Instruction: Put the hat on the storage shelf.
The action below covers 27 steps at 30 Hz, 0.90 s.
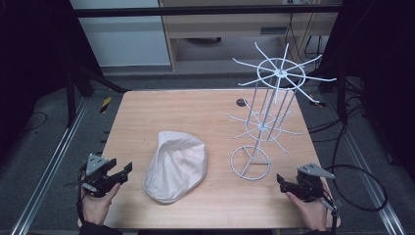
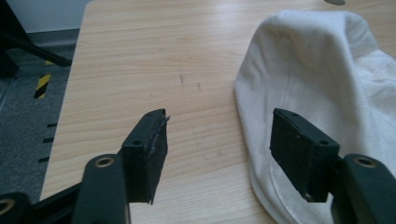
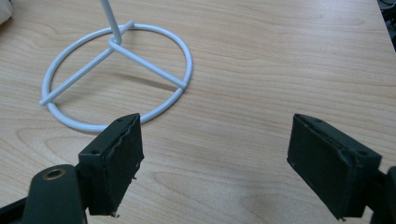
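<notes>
A white cap (image 1: 175,166) lies near-centre on the table (image 1: 195,107), a rack (image 1: 266,117) at its right. Left gripper (image 1: 122,172) and right gripper (image 1: 282,182) flank them, jaws apart, empty.

Honestly there's no readable text, brand or number anywhere here. Closest thing to a sign is a little yellow-and-black hazard-striped marker (image 1: 105,104) on the grey floor just off the table's far left corner, and you can spot it in the left gripper view too (image 2: 42,85). It's stripes only, no words on it.
</notes>
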Each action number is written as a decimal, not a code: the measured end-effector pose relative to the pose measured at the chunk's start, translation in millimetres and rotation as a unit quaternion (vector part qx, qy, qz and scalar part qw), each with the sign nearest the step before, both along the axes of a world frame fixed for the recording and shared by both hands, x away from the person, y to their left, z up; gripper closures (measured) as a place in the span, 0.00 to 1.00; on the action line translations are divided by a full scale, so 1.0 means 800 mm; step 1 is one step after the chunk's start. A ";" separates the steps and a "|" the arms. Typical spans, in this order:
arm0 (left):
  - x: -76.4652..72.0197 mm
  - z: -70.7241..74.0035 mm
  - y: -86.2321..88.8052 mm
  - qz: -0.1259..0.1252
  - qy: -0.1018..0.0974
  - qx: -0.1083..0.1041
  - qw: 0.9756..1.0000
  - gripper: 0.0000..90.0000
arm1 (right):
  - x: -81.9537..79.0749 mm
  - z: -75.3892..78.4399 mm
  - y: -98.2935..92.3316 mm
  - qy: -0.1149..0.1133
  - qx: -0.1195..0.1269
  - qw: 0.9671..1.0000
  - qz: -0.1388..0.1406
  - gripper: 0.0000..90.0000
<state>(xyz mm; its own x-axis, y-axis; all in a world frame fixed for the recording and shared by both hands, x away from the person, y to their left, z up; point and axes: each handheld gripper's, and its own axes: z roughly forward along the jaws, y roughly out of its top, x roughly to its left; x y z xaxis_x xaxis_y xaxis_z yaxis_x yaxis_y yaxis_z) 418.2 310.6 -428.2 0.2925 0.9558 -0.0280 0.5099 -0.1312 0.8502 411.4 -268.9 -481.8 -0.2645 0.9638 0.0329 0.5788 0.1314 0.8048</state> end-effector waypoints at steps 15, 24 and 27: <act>0.018 0.038 -0.052 -0.060 -0.012 -0.003 0.998 0.33 | 0.000 0.000 -0.006 -0.003 0.002 1.000 -0.008 0.20; 0.031 0.049 -0.080 -0.081 -0.017 -0.002 0.997 0.33 | -0.001 0.000 -0.007 -0.004 0.005 1.000 -0.012 0.20; 0.036 0.046 -0.086 -0.084 -0.013 -0.002 0.996 0.32 | -0.002 0.000 -0.006 -0.004 0.003 1.000 -0.012 0.20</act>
